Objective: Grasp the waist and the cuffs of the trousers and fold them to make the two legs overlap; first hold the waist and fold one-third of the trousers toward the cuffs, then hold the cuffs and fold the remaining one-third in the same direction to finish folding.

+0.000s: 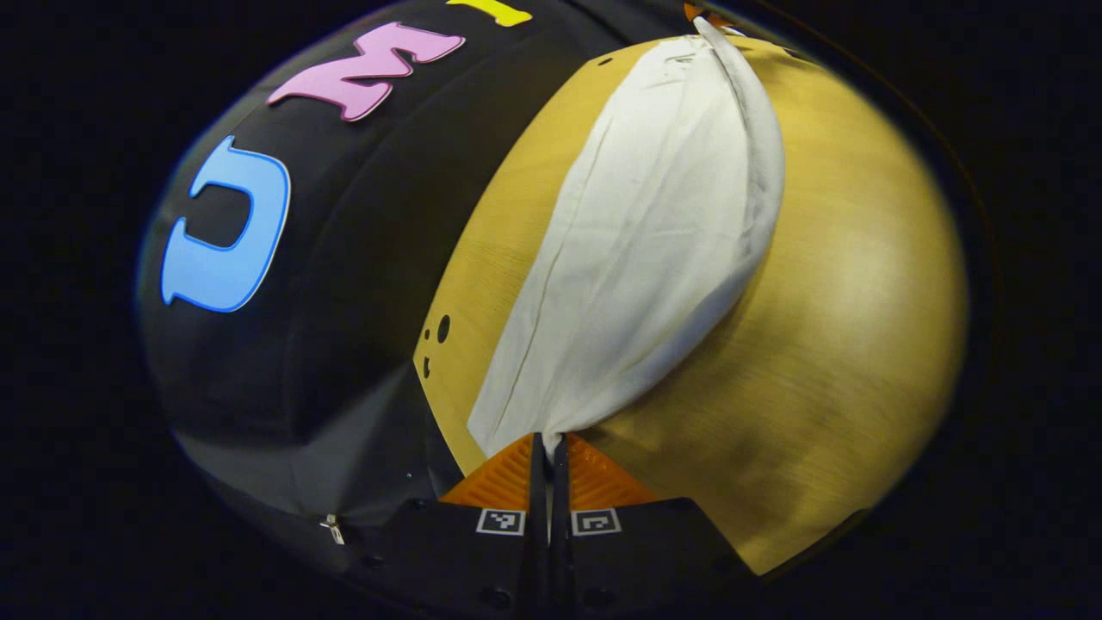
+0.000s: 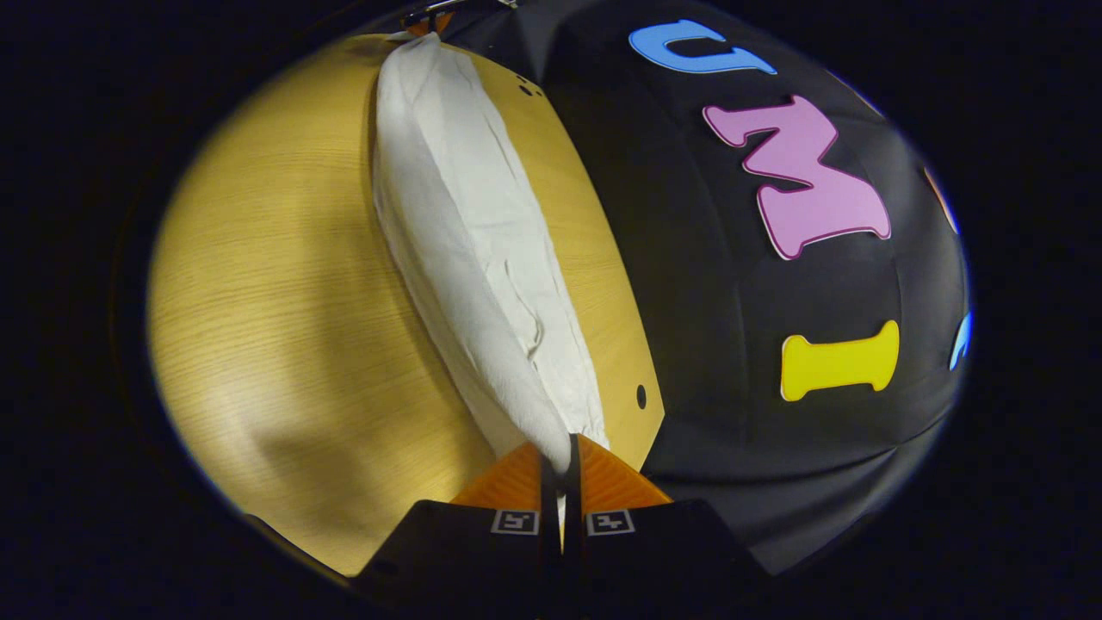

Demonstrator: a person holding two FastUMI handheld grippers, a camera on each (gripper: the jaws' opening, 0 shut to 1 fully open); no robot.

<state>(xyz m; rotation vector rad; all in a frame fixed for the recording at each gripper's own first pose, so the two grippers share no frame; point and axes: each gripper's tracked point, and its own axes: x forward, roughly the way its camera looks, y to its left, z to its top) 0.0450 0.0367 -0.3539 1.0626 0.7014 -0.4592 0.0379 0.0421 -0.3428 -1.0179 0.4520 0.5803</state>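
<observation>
White trousers point(image 1: 654, 232) lie stretched along the wooden table point(image 1: 844, 284), near its far edge by the booth wall. In the left gripper view my left gripper point(image 1: 548, 448) is shut on one end of the cloth, which fans out from between its fingers. At the far end of the cloth a bit of the other gripper point(image 1: 699, 12) shows. In the right gripper view the trousers point(image 2: 469, 241) run away from my right gripper point(image 2: 564, 465), which is shut on the opposite end. One layer of cloth is lifted and curls over the other. I cannot tell which end is the waist.
The table point(image 2: 284, 293) has small round holes point(image 2: 640, 396) near its far edge, where the black wall cloth begins. The wide wooden surface on the near side of the trousers is bare.
</observation>
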